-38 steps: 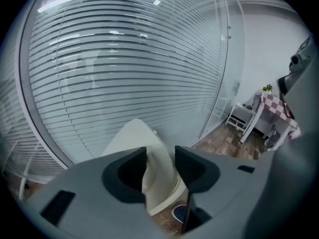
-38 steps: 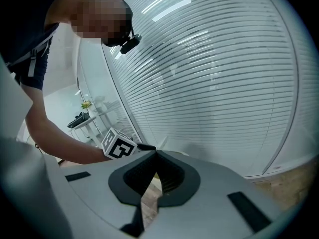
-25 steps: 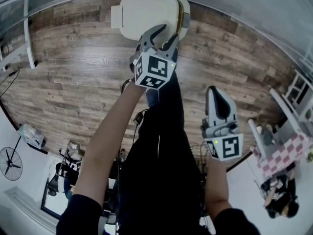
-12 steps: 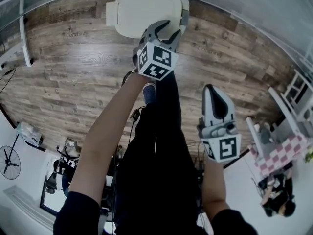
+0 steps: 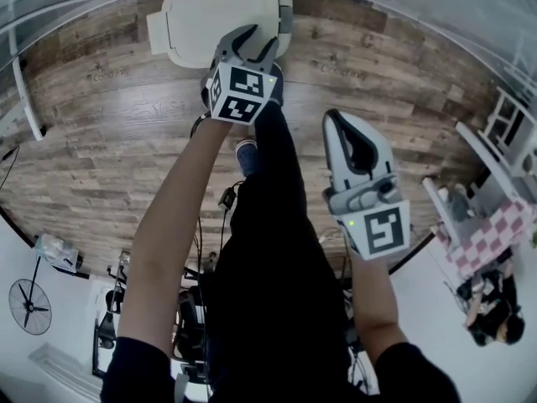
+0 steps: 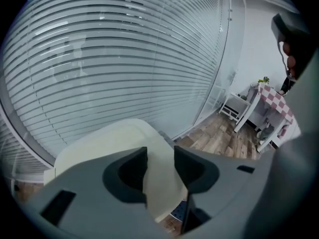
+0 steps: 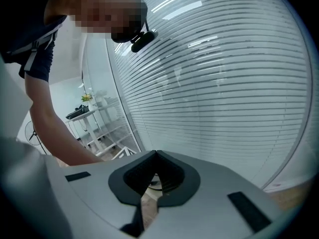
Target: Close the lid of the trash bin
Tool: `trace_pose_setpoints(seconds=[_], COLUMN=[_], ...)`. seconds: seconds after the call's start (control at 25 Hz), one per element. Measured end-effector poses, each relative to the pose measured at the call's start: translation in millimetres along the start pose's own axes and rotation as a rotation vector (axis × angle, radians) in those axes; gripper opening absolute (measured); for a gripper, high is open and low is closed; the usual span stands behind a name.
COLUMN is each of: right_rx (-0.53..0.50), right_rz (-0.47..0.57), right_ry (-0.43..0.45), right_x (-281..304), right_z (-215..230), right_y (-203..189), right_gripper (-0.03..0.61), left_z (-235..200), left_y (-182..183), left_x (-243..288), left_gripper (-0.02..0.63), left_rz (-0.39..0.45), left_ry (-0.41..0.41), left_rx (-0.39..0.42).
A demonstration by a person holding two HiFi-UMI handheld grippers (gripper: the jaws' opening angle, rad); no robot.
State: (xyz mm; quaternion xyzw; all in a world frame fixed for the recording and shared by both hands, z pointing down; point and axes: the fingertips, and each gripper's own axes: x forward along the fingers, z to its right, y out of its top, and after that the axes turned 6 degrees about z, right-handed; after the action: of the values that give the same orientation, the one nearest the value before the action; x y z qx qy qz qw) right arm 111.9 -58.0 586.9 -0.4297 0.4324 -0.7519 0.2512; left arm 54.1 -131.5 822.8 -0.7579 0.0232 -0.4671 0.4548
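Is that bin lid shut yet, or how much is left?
Nearly done: the lid lies almost flat over the bin. In hand: the left gripper straddles its edge, jaws closing. Left: a gap shows under that edge, so it likely needs pressing home. The right gripper is shut, empty.

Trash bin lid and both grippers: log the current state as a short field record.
lid: cream trash bin lid, lying near flat; cannot tell if fully shut
left gripper: left gripper over the lid's near edge, tongs closing, lid's face showing in the gap, no clamp visible
right gripper: right gripper apart from the lid, tongs together, empty
floor: wood-plank floor
backdrop: slatted blinds
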Motion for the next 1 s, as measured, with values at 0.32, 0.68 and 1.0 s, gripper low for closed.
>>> trace_pose_setpoints(seconds=[0.32, 0.68, 1.0], right_rx=[-0.048, -0.030, 0.006], right_rz=[-0.011, -0.009, -0.008], right_ry=[0.001, 0.033, 0.031], right_x=[12.0, 17.4, 16.2], right_z=[9.2, 7.7, 9.0], right_y=[-2.5, -5.5, -7.8], right_gripper=[0.003, 0.003, 0.003], left_z=[0.0, -7.6, -9.1], left_y=[-6.2, -11.6, -13.5], left_x=[13.2, 18.3, 21.6], left_gripper=[0.169, 0.110, 0.109], left_rz=[-0.030, -0.054, -0.052], left_ry=[-0.011, 0.039, 0.061], left_rx=[-0.013, 0.002, -0.052])
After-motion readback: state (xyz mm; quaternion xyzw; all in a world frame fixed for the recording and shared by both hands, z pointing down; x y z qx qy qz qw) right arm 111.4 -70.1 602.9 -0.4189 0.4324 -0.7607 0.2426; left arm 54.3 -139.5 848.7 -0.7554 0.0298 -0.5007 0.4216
